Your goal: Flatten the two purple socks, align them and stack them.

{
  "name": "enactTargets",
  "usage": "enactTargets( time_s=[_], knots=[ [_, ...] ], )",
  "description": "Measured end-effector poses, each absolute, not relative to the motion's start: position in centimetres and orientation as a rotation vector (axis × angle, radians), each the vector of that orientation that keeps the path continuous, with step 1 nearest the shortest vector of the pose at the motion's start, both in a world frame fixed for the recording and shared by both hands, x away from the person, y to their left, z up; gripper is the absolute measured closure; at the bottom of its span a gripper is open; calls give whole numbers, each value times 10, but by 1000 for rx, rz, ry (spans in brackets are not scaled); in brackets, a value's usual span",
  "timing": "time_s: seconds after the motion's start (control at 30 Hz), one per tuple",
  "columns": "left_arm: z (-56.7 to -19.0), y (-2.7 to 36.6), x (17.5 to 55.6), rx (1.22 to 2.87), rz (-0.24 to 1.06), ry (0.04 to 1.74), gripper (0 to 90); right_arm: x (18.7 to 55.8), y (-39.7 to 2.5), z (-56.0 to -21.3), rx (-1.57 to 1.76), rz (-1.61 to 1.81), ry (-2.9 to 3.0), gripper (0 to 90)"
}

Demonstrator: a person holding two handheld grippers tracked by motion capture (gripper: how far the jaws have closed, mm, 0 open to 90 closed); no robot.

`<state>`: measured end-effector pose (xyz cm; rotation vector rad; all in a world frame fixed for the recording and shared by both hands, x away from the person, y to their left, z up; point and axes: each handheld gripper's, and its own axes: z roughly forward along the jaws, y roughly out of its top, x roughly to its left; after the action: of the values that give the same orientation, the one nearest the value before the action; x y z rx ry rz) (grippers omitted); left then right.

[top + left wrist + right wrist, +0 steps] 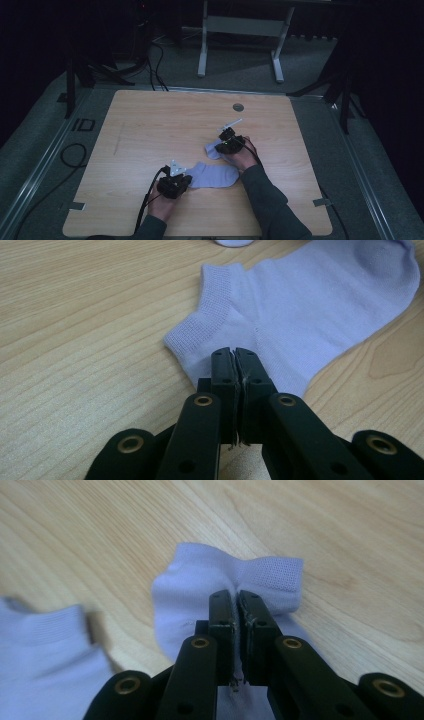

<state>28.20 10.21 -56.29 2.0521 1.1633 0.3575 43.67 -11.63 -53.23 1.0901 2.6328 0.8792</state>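
Two light purple ankle socks lie on the wooden table (150,120). The larger-looking sock (215,175) (300,305) lies flat near the front. My left gripper (176,183) (234,354) sits at its left end, its jaws shut on the sock's edge below the cuff, with a faint crease running to the tips. The second sock (214,149) (200,590) lies bunched farther back, and my right gripper (226,142) (235,596) is shut on its puckered fabric. The first sock's cuff (45,630) shows blurred at the left of the right gripper view.
A round metal grommet (238,107) sits in the table near its far edge. Beyond the table stand a grey frame (240,30) and dark stands. Cables (75,155) lie on the floor to the left.
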Motion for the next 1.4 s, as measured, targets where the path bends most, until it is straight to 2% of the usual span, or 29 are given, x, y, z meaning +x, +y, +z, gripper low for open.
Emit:
enactTargets(
  time_s=[0.37,0.8,1.03,1.4],
  knots=[
    [-563,102,282,2052,363,1165,876,408,-153,-482,1041,1121,2531,850],
    [-563,101,281,2052,368,1165,876,372,-177,-445,953,1323,2461,846],
    [-563,101,281,2051,368,1166,876,362,-173,-440,907,1357,2465,844],
    [-563,101,281,2047,366,1167,872,359,-156,-461,899,1323,2519,844]
  ],
)
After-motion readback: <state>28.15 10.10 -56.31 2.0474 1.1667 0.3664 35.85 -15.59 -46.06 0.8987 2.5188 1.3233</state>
